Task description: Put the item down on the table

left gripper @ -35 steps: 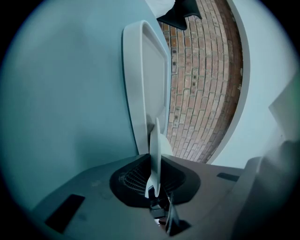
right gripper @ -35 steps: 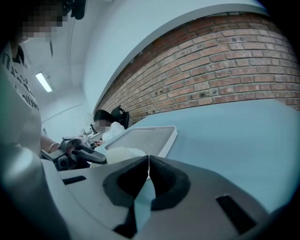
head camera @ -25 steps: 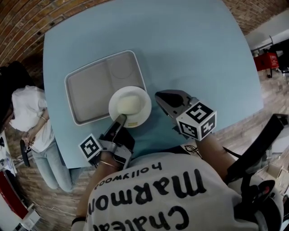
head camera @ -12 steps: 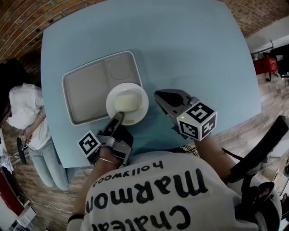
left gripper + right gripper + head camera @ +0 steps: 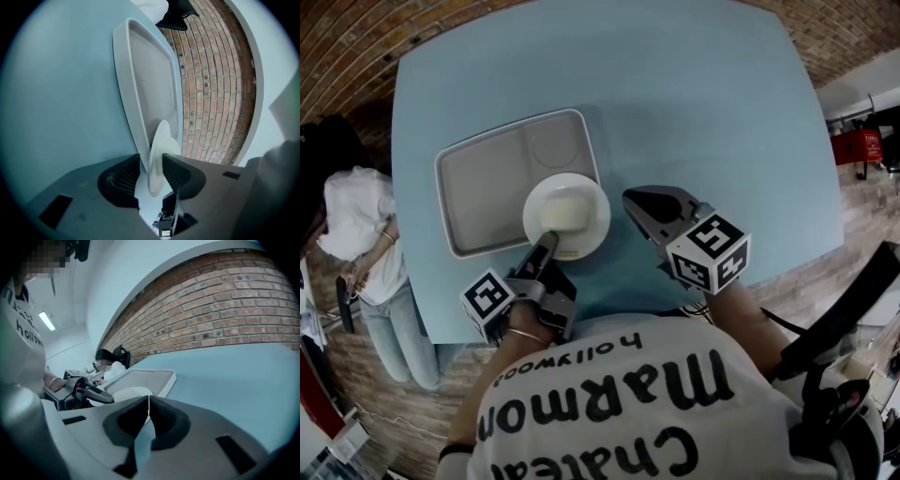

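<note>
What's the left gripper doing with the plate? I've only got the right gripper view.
Observer: The left gripper view shows the left gripper has just been opening its fingers. The plate rim stands between them with a gap on one side, so it isn't clamped.
Operator: Where does the plate sit relative to the tray?
Observer: From the head view it overlaps the tray at the corner nearest the person, and the rest of it is over the table. I can't tell whether it lies flat.
</note>
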`<state>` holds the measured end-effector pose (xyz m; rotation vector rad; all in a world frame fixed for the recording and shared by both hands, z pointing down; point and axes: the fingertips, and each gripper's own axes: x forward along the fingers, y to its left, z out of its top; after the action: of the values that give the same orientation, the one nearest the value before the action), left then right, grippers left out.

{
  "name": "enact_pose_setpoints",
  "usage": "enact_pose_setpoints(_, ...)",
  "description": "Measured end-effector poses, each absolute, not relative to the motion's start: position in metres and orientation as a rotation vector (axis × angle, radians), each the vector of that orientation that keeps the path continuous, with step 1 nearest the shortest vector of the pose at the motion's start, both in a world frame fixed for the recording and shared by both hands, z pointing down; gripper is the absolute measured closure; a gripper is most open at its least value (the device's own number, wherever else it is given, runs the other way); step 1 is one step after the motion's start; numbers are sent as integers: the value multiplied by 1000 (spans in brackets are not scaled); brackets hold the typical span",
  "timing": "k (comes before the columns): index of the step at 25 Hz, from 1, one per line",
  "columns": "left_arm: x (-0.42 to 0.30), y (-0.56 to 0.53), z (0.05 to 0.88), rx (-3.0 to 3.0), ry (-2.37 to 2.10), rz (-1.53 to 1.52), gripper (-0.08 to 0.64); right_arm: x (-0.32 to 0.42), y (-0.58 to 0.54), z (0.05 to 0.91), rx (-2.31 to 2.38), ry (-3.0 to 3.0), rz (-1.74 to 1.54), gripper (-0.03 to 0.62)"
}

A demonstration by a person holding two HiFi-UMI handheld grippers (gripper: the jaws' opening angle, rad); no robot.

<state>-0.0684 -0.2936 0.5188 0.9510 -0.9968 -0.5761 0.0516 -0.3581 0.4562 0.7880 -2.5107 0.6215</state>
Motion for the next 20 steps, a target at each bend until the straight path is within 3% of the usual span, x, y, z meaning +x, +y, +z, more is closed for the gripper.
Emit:
enact_pose_setpoints(3, -73, -290, 523, 947, -1029, -532, 337, 48, -358, 452, 778, -2520, 613, 581)
enact_pose_setpoints(5, -71, -288, 523, 955, -1029, -515, 299, 48, -357, 452, 776, -2522, 609, 581)
enact_pose_setpoints(20, -77, -277, 515, 991, -1071, -524, 264, 44, -346, 442, 745, -2537, 558, 581)
